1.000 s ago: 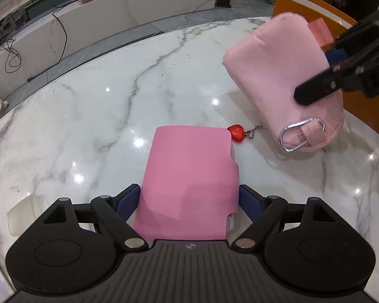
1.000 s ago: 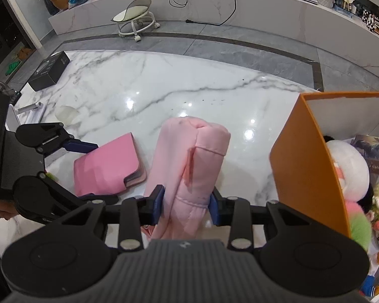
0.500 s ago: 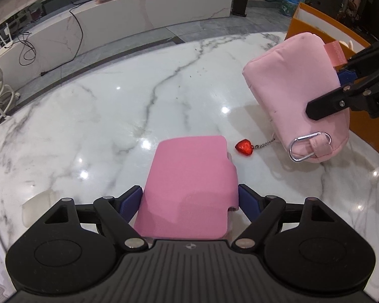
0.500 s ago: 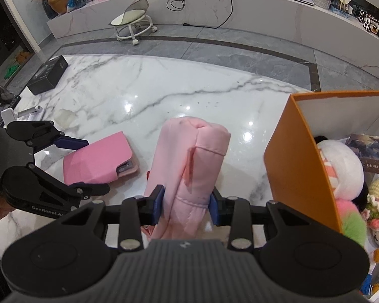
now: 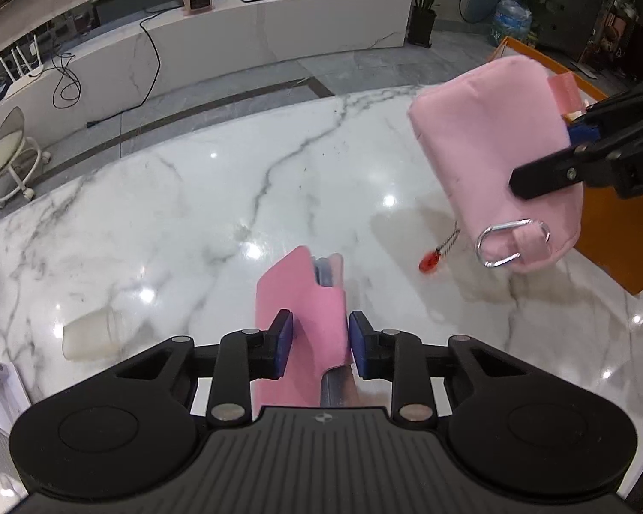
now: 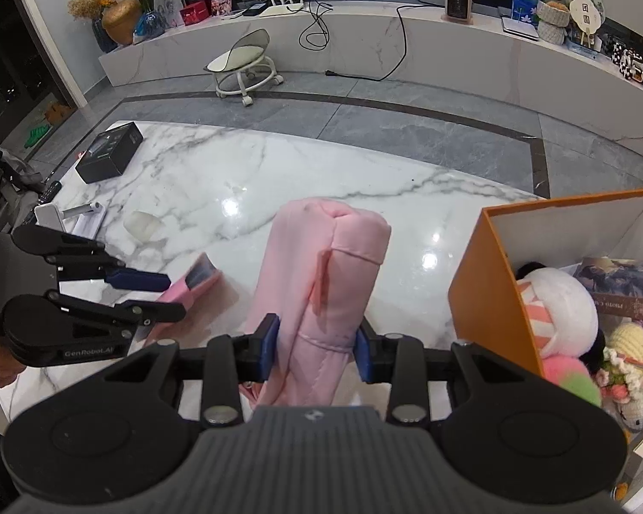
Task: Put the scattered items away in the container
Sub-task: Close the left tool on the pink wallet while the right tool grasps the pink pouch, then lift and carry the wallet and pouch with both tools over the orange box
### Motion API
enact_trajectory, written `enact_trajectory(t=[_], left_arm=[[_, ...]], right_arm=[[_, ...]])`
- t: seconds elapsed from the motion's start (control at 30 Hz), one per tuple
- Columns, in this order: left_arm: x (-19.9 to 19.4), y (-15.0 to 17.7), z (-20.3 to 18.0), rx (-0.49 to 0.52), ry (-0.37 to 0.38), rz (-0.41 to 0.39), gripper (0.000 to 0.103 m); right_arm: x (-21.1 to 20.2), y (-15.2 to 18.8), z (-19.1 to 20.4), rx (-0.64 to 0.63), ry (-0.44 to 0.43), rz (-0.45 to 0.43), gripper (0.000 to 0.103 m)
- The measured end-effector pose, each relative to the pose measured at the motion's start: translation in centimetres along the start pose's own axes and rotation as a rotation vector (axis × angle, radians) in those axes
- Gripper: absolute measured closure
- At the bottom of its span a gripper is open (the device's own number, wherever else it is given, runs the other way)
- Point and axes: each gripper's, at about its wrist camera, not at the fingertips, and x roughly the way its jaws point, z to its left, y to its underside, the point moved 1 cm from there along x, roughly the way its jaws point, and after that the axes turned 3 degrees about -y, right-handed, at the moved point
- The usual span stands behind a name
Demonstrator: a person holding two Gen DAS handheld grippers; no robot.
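Note:
My left gripper (image 5: 317, 338) has a pink phone case (image 5: 304, 300) between its blue pads; its jaws are closing and the pads press the case's sides. The case stands on edge, tilted up off the marble table (image 5: 193, 222). My right gripper (image 6: 317, 342) is shut on a padded pink pouch (image 6: 326, 265), held above the table beside the orange box (image 6: 484, 291). In the left wrist view the pouch (image 5: 484, 141) hangs at upper right with a metal clip (image 5: 510, 242), and a red heart charm (image 5: 428, 263) dangles on a chain.
The orange box holds plush toys (image 6: 557, 300) and a book (image 6: 621, 287). A translucent cup (image 5: 90, 336) lies on its side at the left. A black box (image 6: 109, 152) and a white stand (image 6: 51, 216) sit at the table's far left. A stool (image 6: 244, 64) stands on the floor beyond.
The left jaws went from wide around the flat pink case to pinching it, and the case turned on edge and rose. The pouch lifted higher and the heart charm left the table.

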Motion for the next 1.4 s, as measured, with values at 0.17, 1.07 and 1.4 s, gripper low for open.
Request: enact_trajectory(t=[0.17, 1.07, 1.4], left_arm=[[0.0, 0.0, -0.3, -0.004, -0.027, 0.002, 0.070], [-0.2, 1.2, 6.3, -0.136, -0.017, 0.004, 0.064], [-2.1, 1.6, 11.3, -0.286, -0.074, -0.018, 0.075]], right_arm=[[0.0, 0.7, -0.3, 0.002, 0.012, 0.007, 0.064], [2.3, 0.3, -0.6, 0.020, 0.006, 0.038, 0.064], [2.3, 0.4, -0.8, 0.025, 0.005, 0.040, 0.063]])
